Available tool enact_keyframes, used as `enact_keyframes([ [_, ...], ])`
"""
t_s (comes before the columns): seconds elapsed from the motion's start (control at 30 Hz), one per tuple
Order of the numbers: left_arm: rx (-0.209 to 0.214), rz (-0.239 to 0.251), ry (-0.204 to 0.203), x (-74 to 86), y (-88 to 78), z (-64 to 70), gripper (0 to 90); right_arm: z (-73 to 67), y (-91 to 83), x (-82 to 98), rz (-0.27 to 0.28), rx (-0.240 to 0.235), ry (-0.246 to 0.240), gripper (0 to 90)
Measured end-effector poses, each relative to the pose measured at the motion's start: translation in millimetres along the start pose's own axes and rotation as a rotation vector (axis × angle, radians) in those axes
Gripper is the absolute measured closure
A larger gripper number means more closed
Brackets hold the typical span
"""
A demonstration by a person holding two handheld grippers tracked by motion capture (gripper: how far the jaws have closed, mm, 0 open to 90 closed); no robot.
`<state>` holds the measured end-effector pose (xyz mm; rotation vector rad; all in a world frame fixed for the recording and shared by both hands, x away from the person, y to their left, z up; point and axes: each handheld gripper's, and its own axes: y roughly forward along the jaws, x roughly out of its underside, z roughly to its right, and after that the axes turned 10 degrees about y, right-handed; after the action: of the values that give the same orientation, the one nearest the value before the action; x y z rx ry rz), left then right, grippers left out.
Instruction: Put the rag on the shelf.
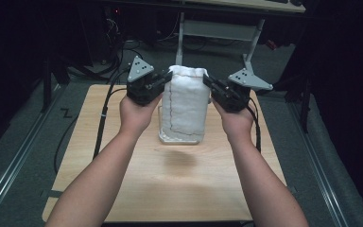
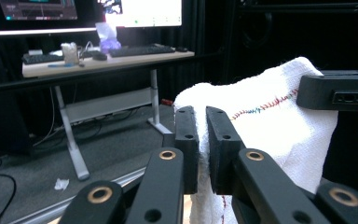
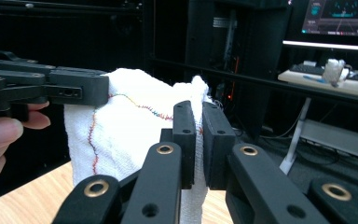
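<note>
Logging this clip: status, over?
Left gripper and right gripper shut on white terry towel, hanging above wooden table. Nothing in the way.

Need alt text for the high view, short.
Two hands hold a white towel up by its top corners above a wooden table, the left tongs and right tongs each clamped on a corner. The towel hangs down, its lower edge near the tabletop; a desk frame stands behind.
</note>
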<state>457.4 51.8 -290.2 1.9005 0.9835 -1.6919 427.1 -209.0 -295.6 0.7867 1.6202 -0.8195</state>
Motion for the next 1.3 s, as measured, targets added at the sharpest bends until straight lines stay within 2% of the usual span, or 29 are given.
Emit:
enact_keyframes([
  [0.2,-0.018,-0.01,-0.002,-2.7,6.3,-5.1,84.2,10.2,13.4,-3.6,-0.011,0.0,0.013,85.6],
  [0.37,-0.024,-0.029,-0.03,1.0,10.1,-12.2,84.2,12.7,22.2,-2.4,-0.021,-0.011,0.031,85.7],
  [0.5,-0.03,-0.036,-0.025,5.4,16.4,-17.6,84.1,16.1,30.8,1.1,-0.041,-0.013,0.041,85.6],
  [0.63,-0.019,-0.052,-0.065,9.7,28.5,-27.0,84.1,22.8,41.7,1.5,-0.052,-0.003,0.048,85.6],
  [0.77,-0.019,-0.057,-0.082,11.3,39.5,-34.7,84.1,31.9,51.2,-0.6,-0.069,-0.009,0.074,85.6],
  [0.9,-0.022,-0.057,-0.098,16.4,47.2,-39.4,84.0,38.1,60.2,-0.9,-0.078,-0.003,0.074,85.6],
  [1.17,-0.026,-0.111,-0.11,32.1,63.6,-45.7,83.8,49.6,78.4,12.0,-0.128,0.02,0.09,85.5],
  [1.2,-0.025,-0.119,-0.112,34.4,65.3,-45.9,83.8,50.6,83.6,18.0,-0.152,0.04,0.07,85.5],
  [1.3,-0.025,-0.135,-0.111,39.8,69.1,-48.9,83.8,53.1,88.1,22.4,-0.17,0.04,0.075,85.5],
])
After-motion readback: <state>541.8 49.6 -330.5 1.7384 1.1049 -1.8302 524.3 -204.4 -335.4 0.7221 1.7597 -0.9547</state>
